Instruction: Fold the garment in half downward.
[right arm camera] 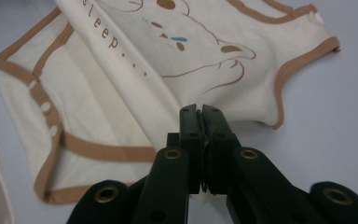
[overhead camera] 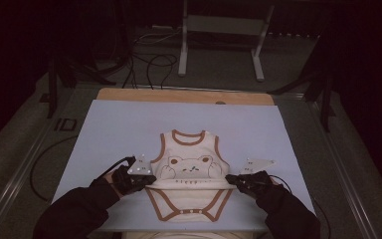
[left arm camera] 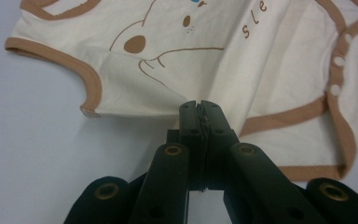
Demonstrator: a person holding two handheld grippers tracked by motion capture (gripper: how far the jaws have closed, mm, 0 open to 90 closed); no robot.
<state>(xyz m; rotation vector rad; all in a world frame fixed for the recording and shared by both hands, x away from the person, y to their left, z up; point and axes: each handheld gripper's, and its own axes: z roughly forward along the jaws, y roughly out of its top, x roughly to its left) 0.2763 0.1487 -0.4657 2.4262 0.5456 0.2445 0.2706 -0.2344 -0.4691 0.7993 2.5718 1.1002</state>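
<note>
The pale blue tabletop carries a cream sleeveless baby bodysuit with brown trim and a bear print, lying toward the near edge, midway between the left and right edges, neck opening pointing to the far edge. A crosswise ridge of cloth runs through its waist. The step looks like a fold, snap end toward the chest; to do it well, both sides should travel level and together so the crease stays straight. The left gripper is clamped on the fabric at the bodysuit's left side seam, the right gripper on the right seam. Both gloved hands sit low, forearms angled inward from the near edge
</note>
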